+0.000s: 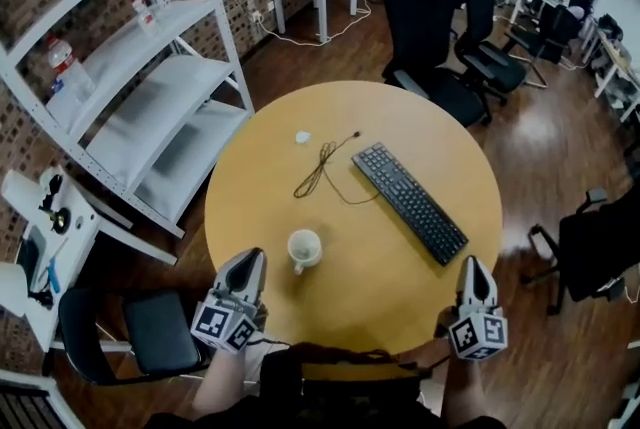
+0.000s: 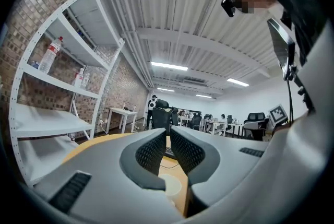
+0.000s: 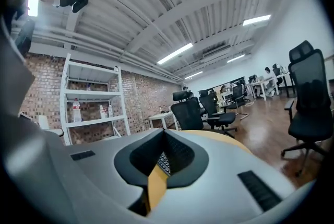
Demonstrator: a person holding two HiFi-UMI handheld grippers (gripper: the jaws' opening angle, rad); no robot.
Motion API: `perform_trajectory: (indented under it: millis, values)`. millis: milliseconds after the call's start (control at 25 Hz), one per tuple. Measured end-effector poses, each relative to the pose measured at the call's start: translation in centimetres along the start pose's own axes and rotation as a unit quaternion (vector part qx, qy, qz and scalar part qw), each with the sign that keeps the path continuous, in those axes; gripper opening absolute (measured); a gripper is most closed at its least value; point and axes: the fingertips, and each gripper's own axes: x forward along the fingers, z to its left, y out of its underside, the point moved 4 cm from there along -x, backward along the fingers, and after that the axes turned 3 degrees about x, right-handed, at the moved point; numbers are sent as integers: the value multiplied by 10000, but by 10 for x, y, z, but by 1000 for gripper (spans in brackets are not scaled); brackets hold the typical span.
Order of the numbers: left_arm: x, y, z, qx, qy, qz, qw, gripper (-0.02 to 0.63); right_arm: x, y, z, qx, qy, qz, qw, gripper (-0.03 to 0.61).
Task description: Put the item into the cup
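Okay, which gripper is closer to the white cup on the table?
Left. The left gripper is beside the cup, to its lower left in the head view. The right gripper is far to the cup's right, beyond the keyboard's near end.

cup (image 1: 304, 248) stands just in from the near edge of the table (image 1: 255, 202), left of middle; bare top all round it. keyboard (image 1: 408, 201) lies diagonal across the right half, mid-table to near the right edge. cable (image 1: 322, 167) loops beyond the cup toward the far edge, small white item (image 1: 302, 137) past it. left edge strip open.
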Motion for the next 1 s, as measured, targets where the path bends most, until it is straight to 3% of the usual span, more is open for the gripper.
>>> perform_trajectory:
  millis: [520,880,1000]
  values:
    - [-8,-4,-8,130,-96,-37,9999,20,8,-2,25,-396,-523,16,9978,5]
    - [-10,-5,-7,-59,-110,-105,9999,20,16,5,21,-467,-456,113,9978,5]
    - [-13,-3,-8,106,-63,-5,9999,20,17,5,21,-402,-429,115,9982,5]
